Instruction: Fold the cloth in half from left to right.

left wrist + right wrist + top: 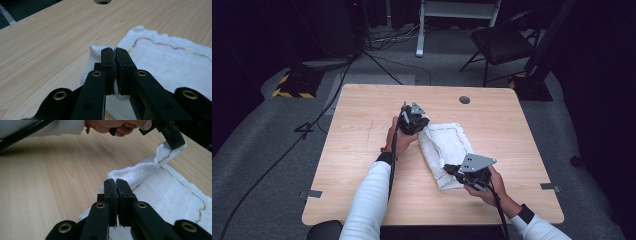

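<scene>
A: Left gripper (418,121) is clamping a corner of the towel (446,147), jaws pressed flat together with white cloth pinched at the tips.

B: And the right gripper (455,171) is doing the same at the near end, jaws clenched on the edge there. From its own view, the cloth is bunching just past its tips.

A: So each is taking one end of the same long side. I'd say they're pairing up to carry that edge across in a fold, which is why the grips are sitting right at the corners.

B: From the right gripper view, the far corner under the left gripper (172,136) is lifting clear, and the edge between the two is rising in a soft ridge, coloured stitching showing along it.

A: The rest of the towel is lying flat beyond both grippers, already doubled over by the look of it.

B: Outward now: the towel is sitting on a pale wooden table (362,150), bare otherwise, with a round cable hole (464,100) past the left gripper.

A: Beyond that, grey carpet, cables (312,125) trailing off, a black chair (502,45) at the far side, everything around it dark.
</scene>
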`<action>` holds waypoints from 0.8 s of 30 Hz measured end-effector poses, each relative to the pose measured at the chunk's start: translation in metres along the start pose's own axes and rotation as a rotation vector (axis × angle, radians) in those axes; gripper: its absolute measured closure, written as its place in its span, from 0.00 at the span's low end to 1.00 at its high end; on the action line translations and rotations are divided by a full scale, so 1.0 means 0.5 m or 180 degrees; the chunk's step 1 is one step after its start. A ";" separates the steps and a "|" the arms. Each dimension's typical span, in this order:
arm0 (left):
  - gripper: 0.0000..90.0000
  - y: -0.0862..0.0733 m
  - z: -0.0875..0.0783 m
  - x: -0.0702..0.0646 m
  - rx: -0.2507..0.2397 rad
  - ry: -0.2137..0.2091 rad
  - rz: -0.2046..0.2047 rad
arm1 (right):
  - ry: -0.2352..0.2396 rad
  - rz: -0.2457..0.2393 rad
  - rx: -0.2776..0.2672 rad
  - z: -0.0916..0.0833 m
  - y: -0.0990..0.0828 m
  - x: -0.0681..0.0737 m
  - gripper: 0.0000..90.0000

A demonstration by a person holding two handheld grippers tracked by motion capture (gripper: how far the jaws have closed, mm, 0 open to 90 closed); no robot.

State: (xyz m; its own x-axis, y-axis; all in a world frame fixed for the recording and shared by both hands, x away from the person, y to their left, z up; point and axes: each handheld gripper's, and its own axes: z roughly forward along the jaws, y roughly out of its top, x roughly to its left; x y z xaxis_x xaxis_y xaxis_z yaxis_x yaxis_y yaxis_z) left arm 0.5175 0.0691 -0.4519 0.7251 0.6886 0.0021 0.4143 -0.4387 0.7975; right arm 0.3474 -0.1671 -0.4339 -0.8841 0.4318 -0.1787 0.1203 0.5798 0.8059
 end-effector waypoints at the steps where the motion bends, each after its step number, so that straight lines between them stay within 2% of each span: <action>1: 0.95 0.002 0.002 -0.001 0.0008 0.0008 0.0001 | 0.0000 0.0000 0.0000 0.000 0.000 0.000 0.97; 7: 0.95 0.011 0.017 -0.009 -0.0008 -0.0027 0.0045 | -0.0053 0.0029 0.0026 -0.007 -0.009 -0.005 0.97; 13: 0.95 0.016 0.030 -0.020 -0.0037 -0.0058 0.0013 | -0.0104 0.0075 0.0045 -0.022 -0.021 -0.017 0.97; 21: 0.95 0.039 0.045 -0.041 -0.0036 -0.0075 0.0096 | -0.0165 0.0099 0.0095 -0.042 -0.040 -0.024 0.97; 24: 0.95 0.050 0.054 -0.049 -0.0001 -0.0087 0.0165 | -0.0196 0.0119 0.0121 -0.049 -0.048 -0.026 0.97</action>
State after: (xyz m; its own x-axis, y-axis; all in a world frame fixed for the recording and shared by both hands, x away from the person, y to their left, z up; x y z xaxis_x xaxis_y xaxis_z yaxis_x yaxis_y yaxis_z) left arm 0.5250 0.0257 -0.4484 0.7604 0.6489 0.0270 0.3755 -0.4732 0.7969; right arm 0.3450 -0.2035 -0.4369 -0.8494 0.4946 -0.1841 0.1709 0.5878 0.7908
